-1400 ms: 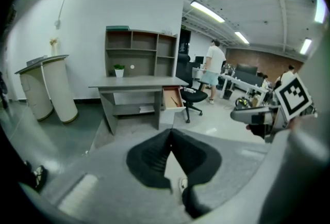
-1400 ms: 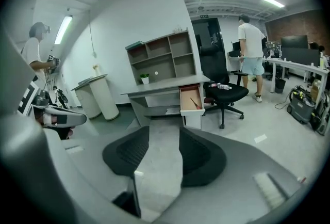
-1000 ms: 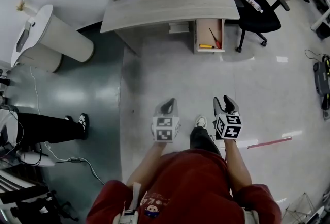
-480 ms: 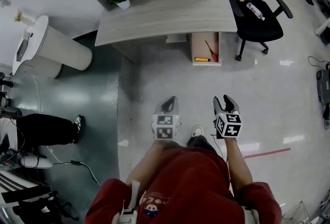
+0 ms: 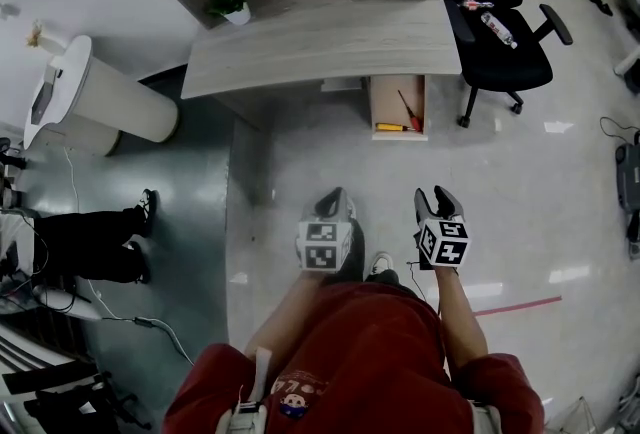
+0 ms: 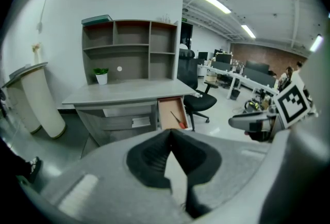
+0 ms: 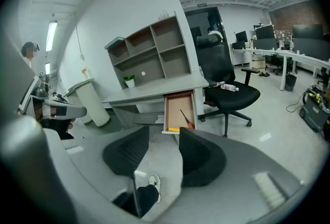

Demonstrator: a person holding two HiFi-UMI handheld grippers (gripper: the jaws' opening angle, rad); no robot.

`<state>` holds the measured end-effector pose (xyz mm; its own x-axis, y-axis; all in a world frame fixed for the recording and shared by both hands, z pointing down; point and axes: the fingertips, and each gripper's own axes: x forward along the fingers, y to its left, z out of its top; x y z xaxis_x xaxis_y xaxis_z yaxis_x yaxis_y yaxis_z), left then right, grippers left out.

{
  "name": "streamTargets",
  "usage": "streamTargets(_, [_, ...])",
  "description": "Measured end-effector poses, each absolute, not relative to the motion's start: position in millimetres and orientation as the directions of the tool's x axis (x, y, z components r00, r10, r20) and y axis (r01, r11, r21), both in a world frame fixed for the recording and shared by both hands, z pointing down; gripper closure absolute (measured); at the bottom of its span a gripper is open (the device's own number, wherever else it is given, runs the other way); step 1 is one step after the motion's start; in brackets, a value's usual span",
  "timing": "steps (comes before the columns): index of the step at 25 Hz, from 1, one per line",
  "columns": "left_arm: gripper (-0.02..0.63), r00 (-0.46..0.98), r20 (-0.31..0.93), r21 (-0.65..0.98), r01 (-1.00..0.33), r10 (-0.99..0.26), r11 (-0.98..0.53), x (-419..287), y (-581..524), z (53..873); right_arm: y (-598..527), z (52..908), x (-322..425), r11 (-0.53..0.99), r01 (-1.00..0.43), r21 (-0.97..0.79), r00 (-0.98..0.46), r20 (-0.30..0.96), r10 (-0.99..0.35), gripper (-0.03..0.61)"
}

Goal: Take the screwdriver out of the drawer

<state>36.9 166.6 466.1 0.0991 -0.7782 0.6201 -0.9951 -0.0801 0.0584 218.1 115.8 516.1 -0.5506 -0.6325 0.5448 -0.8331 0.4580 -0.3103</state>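
Screwdriver (image 5: 409,109) lies in the open drawer (image 5: 388,94) under the table (image 5: 320,42), well apart from your left claw (image 5: 335,195) (tips together, empty) and your right claw (image 5: 437,193), jaws apart; likely light, stiff, slick-shafted, so grip the red handle.

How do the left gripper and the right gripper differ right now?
The left gripper has its jaws meeting at the tips; the right gripper has its jaws apart, with a shoe showing through the gap. In the head view the left gripper sits to the left of the open drawer's line, the right gripper just to the right of it. Both hold nothing, and both are well short of the drawer where the screwdriver lies.
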Motion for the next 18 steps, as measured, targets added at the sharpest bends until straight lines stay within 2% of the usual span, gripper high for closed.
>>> streamTargets(9, [0.617,0.153,0.605,0.085,-0.988,-0.781,-0.128,13.0,91.6,478.5,57.1,518.0,199.2,0.415,-0.867,-0.277,-0.497,0.557,-0.665,0.413])
streamTargets(18, [0.617,0.202,0.614,0.135,-0.979,-0.763,-0.15,-51.6,-0.6,478.8,-29.9,507.3,133.1,0.407,-0.883,-0.234,-0.462,0.585,-0.666,0.413])
